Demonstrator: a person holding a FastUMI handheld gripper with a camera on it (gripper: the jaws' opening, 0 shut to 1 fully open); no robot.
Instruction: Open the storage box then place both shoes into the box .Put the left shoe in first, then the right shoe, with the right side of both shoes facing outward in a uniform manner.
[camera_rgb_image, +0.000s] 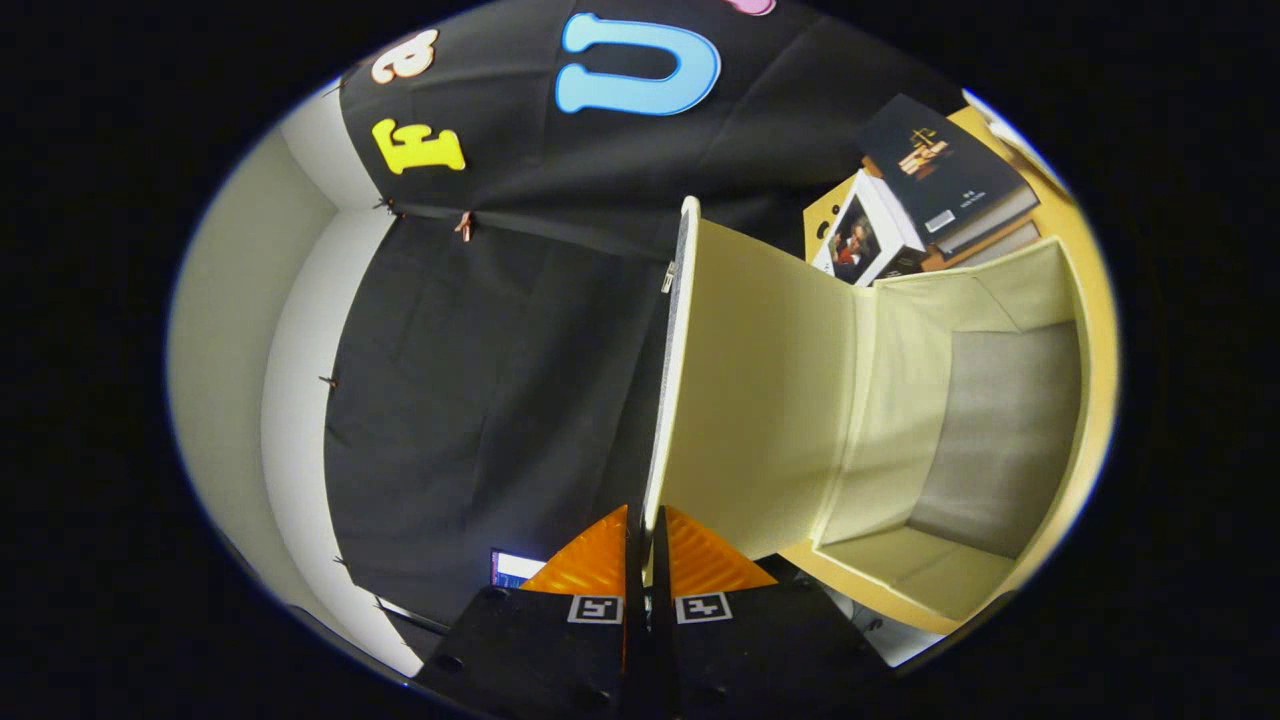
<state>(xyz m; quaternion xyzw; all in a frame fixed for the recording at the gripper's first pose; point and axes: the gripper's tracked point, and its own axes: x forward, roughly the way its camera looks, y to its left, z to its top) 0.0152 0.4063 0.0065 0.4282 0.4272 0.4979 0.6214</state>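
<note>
The cream fabric storage box (960, 430) is cut off at its far side. The stacked dark-covered books (940, 170) run partly out of view. The gripper (645, 535) fingers hide the lid's (740, 390) lower edge.

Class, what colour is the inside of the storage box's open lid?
Pale cream-yellow, best seen in the gripper view: lid, pinched by the hand-held gripper.

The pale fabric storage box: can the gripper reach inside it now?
Probably yes once it lets go. The gripper is shut on the pale cream lid, swung open; the pale fabric storage box gapes unobstructed beyond the fingers.
</note>
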